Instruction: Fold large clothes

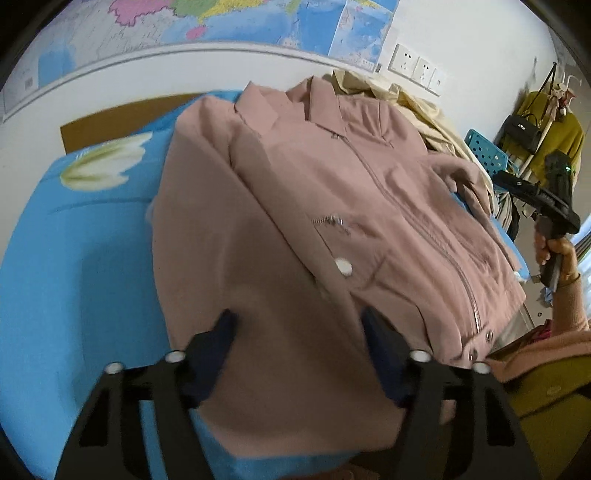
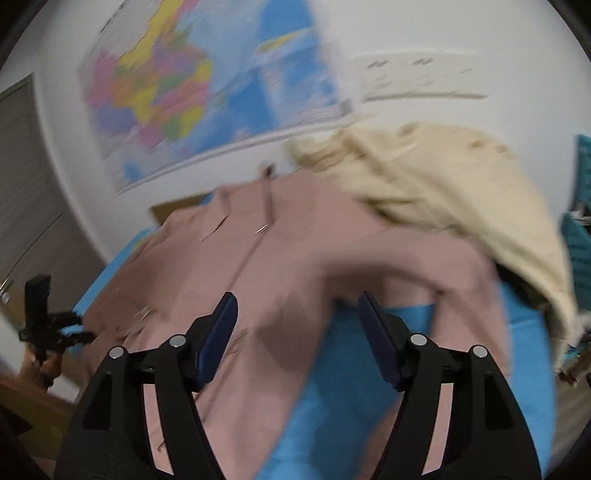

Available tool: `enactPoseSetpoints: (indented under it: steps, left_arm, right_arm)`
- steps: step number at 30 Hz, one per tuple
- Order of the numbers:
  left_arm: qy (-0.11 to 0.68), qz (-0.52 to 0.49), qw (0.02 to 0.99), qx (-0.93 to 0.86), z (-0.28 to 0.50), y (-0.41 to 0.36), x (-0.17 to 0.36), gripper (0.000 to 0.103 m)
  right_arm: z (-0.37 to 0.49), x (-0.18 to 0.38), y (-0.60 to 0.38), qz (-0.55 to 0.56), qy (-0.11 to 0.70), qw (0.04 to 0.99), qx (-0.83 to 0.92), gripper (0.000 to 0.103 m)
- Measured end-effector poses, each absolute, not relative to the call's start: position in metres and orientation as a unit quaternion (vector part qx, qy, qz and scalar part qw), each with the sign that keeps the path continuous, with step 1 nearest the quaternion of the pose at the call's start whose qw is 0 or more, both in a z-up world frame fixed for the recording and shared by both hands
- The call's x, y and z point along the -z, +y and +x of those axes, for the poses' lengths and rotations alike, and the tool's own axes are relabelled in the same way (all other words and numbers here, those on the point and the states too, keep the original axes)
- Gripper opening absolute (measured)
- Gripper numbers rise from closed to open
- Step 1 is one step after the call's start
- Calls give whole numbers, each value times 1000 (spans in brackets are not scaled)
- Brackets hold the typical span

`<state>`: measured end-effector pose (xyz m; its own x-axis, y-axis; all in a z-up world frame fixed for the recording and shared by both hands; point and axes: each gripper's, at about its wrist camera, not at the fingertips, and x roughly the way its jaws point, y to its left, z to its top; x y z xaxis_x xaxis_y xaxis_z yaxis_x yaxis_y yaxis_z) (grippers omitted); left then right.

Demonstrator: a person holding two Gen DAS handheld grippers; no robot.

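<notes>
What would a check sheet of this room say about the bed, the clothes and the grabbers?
Surface: blue flower-print bedsheet, mostly covered.
Job's things: dusty-pink zip-front jacket lying spread, front up, one sleeve folded across.
Clutter: cream fabric garment heaped behind the jacket.
Grippers: left gripper open above the jacket; right gripper open, nothing between its fingers.
Cables: nothing seen.
Surroundings: colourful wall map, white wall sockets, teal perforated plastic chair.

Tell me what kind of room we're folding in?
Probably a bedroom at home: the pink jacket lies on a blue floral bedsheet, a wall map hangs behind, and a coat rack holds a handbag.
</notes>
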<state>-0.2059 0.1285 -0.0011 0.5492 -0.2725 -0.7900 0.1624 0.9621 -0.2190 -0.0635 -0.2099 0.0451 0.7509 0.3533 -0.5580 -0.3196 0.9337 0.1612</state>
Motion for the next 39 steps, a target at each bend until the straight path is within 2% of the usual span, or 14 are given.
enactPoseSetpoints:
  steps: [5,9,13,14,16,19,22,27,29,32,33,34,36,39]
  left_arm:
    - [449,-54,883,123,-228,124,-3,59]
    - [444,-17,886,134,-247,112,-6,77]
    - [474,9,875,99,-246,106,9,76]
    - [478,2,873,96,-244,109,12,72]
    - [480,-28,873,83,-239,120,17,40]
    - [460,-57,883,74,-239,135,10,13]
    - [437,-95,892,62,-239,160,-10,4]
    - [393,-77,915,-54,-230,214,-58,4]
    - [391,-60,911,-116,-221,237,-67,5]
    - [421,22,861,-285,-194,269,-59,16]
    - [431,31,850,-302,-187,273,-54,21]
    - [438,28,847,-299,-182,274,-50,42]
    - [438,9,852,-286,-178,272,-47,65]
    - [407,-40,881,-239,-188,264,-55,70]
  right_arm:
    - [-51,-12,-184,49,341,914,-215,67]
    - [-51,-3,-165,45,351,904,-239,67]
    - [-55,-3,-151,31,350,901,-253,67]
    - [-55,-3,-149,32,350,901,-255,67]
    - [-55,-2,-145,33,351,899,-260,67]
    - [-56,-1,-143,30,352,898,-262,67]
    - [-57,-4,-145,33,348,900,-262,67]
    - [-56,-13,-165,59,336,908,-243,67]
    - [-56,-15,-173,67,334,911,-232,67]
    - [-56,-12,-185,75,335,915,-212,67]
    - [-55,-11,-189,76,336,916,-203,67]
    - [-55,-9,-193,79,338,917,-194,67]
    - [-53,-5,-201,86,344,918,-180,67]
    - [-53,1,-210,96,355,915,-168,69]
